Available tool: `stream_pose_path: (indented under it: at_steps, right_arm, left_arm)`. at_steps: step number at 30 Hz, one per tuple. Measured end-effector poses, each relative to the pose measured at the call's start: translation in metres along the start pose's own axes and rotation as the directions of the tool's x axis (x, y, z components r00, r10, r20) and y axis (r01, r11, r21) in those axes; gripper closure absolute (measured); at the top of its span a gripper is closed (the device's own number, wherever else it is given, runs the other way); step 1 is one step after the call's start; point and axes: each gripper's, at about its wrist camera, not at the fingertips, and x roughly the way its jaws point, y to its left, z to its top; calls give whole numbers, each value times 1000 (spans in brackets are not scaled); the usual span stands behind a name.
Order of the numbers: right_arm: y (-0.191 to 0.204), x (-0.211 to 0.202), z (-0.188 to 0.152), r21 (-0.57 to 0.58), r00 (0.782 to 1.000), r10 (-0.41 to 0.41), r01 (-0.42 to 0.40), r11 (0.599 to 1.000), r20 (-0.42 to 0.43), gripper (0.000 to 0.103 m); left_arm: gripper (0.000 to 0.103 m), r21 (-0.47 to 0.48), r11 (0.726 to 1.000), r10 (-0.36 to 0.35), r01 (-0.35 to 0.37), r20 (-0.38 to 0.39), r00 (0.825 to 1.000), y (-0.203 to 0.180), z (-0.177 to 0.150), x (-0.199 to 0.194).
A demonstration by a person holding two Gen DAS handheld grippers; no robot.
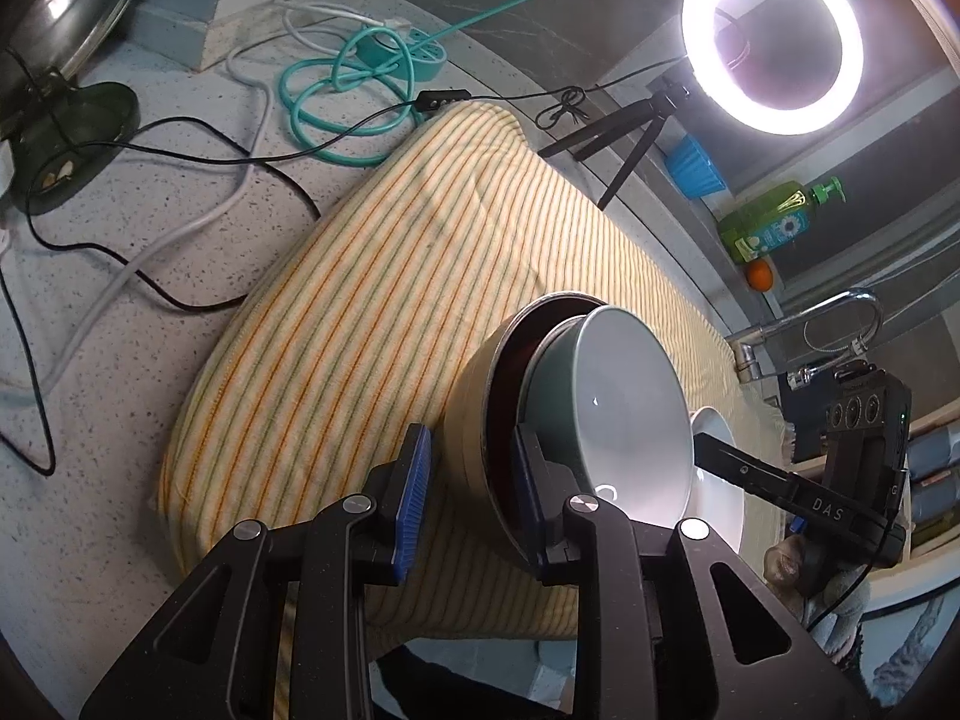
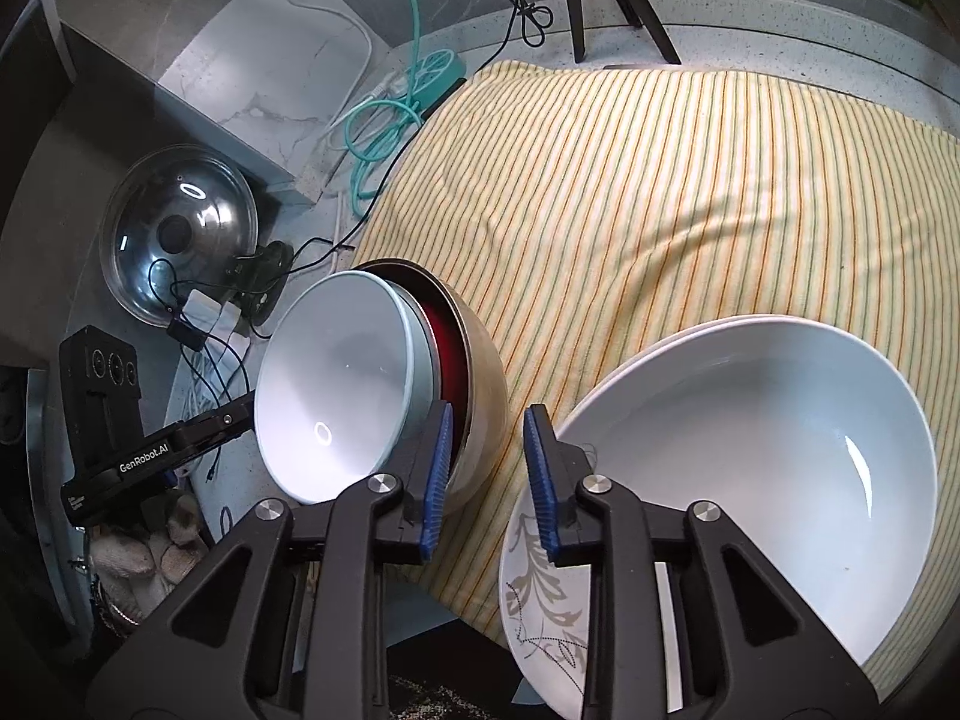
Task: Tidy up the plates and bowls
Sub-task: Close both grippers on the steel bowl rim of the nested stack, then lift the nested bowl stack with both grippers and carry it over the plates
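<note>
On the striped cloth (image 1: 360, 300) a stack of bowls is tipped on its side: a steel bowl (image 1: 468, 408) (image 2: 480, 372) holds a red bowl (image 1: 510, 360) and a teal bowl (image 1: 630, 402) (image 2: 336, 372) with a pale inside. My left gripper (image 1: 471, 438) is shut on the steel bowl's wall, one pad outside and one inside. To the right, a white deep plate (image 2: 750, 450) rests on a leaf-patterned plate (image 2: 540, 612). My right gripper (image 2: 491, 414) sits between bowls and plates. Its pads stand narrowly apart, with only cloth and the bowl's flank between them.
A lit ring light (image 1: 774, 36) on a tripod stands behind the cloth. Looped cables and a teal power strip (image 1: 396, 54) lie on the speckled counter. A pot lid (image 2: 180, 234) leans at the left. A tap (image 1: 840, 312), a soap bottle (image 1: 774, 222) and a blue cup (image 1: 696, 168) are at the right.
</note>
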Motion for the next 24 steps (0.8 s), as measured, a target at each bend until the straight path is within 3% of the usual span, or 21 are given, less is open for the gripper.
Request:
stream_pose_path:
  at_steps: [4,15,17,24]
  right_arm:
    - [2,8,0,-2,1000,-9,9,1000,-11,82]
    - [5,21,0,7,999,-4,5,1000,-33,90]
    - [6,21,-1,6,1000,-8,8,1000,-30,90]
    - [8,20,1,19,1000,-14,14,1000,-22,90]
  left_arm:
    - [84,14,1000,-1,1,-14,1000,1,2,5]
    - [87,1,999,-37,37,-49,998,6,4,16]
    - [92,7,999,-43,44,-53,998,5,4,17]
    - [92,22,999,-25,27,-55,998,2,3,16]
